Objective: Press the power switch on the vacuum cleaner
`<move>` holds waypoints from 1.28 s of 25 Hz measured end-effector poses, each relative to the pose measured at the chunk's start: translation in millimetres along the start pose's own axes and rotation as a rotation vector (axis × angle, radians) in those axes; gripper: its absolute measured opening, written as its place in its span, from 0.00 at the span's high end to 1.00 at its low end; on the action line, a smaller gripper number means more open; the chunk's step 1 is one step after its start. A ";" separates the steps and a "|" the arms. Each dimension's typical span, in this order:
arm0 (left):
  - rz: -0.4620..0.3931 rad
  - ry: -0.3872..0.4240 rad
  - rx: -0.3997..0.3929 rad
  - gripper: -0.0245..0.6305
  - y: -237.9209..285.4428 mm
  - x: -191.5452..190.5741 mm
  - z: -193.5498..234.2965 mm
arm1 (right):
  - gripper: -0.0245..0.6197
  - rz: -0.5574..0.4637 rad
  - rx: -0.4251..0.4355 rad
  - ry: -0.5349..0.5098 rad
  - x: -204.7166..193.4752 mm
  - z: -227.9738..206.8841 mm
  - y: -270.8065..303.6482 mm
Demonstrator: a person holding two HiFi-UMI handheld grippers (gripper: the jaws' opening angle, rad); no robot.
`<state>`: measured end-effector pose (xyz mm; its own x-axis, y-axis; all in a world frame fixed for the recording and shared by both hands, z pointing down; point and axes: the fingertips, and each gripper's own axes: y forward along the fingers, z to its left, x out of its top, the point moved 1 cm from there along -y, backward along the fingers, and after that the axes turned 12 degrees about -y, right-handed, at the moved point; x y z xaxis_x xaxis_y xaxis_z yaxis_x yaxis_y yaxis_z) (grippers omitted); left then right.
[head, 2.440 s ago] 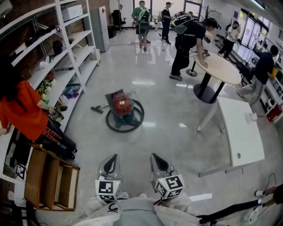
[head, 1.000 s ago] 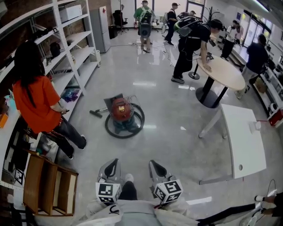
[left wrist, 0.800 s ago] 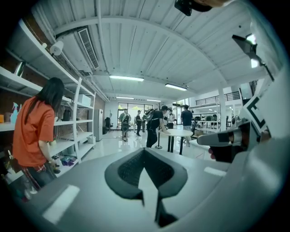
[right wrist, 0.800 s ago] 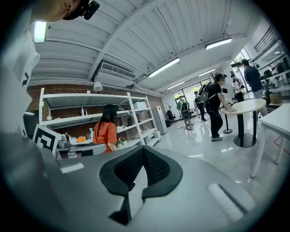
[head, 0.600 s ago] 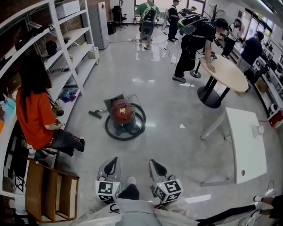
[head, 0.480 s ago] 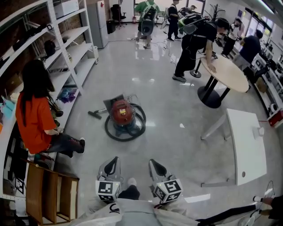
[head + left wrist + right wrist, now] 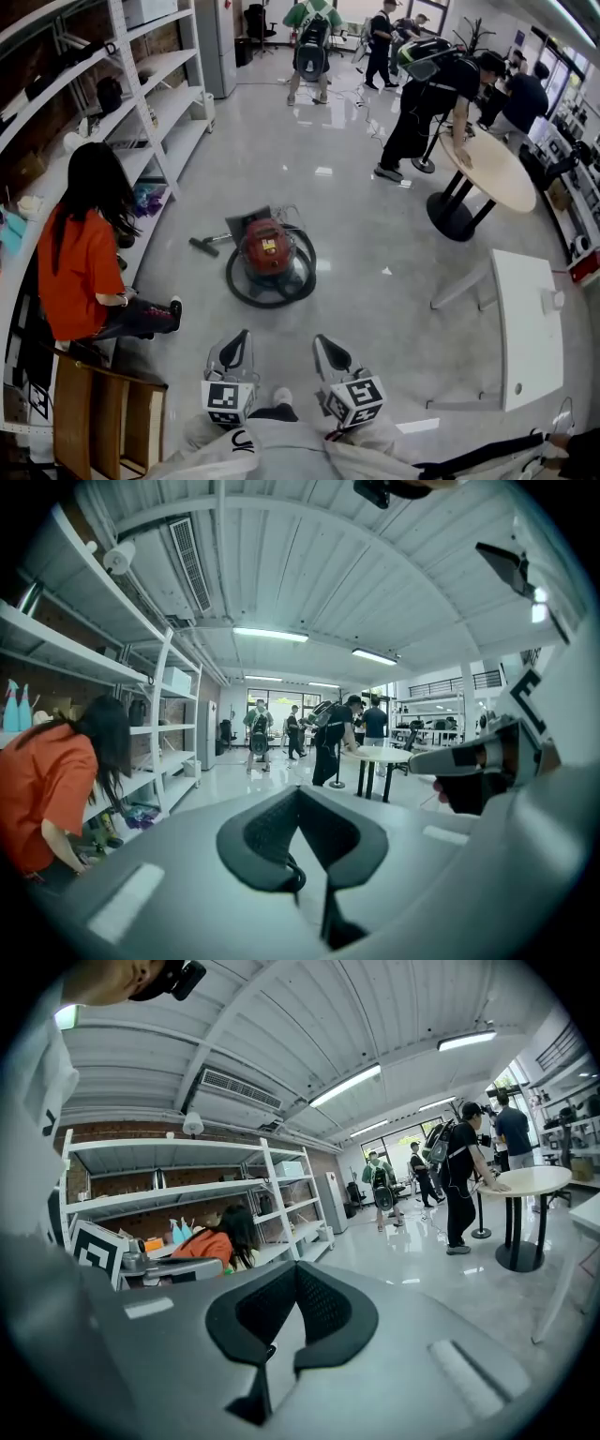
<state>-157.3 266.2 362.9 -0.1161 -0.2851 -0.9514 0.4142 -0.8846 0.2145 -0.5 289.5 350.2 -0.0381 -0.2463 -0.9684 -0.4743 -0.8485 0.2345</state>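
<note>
The vacuum cleaner [image 7: 267,248] is a red canister on the floor with its dark hose coiled in a ring around it; its floor nozzle [image 7: 201,246] lies to the left. Both grippers are held low and close to my body, well short of it. The left gripper [image 7: 235,341] and the right gripper [image 7: 324,343] point forward side by side, jaws together, holding nothing. In the left gripper view the left gripper [image 7: 299,791] faces across the room, and so does the right gripper [image 7: 295,1267] in the right gripper view; the vacuum is out of sight in both.
A person in an orange top [image 7: 77,272] crouches by the white shelving [image 7: 141,122] at left. A wooden crate [image 7: 103,412] stands near left. A white table [image 7: 520,323] and a round table [image 7: 497,173] are at right, with several people standing beyond.
My view has moved forward, so the vacuum sits slightly lower in the frame. The person in orange has shifted along the shelves. Both grippers keep their pose.
</note>
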 end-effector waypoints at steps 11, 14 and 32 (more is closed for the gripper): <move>-0.009 -0.019 0.003 0.96 20.4 2.7 37.4 | 0.96 0.028 -0.008 -0.031 7.6 1.2 36.5; -0.004 -0.024 -0.004 0.96 24.5 0.7 41.0 | 0.96 0.041 -0.016 -0.024 7.0 0.7 37.4; 0.020 -0.058 0.005 0.96 39.0 -0.5 45.2 | 0.96 0.069 -0.038 0.002 2.6 -17.8 46.8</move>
<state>-181.9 215.2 381.7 -0.1600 -0.3234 -0.9326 0.4122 -0.8804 0.2346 -7.2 240.8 360.2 -0.0680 -0.3054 -0.9498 -0.4373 -0.8465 0.3035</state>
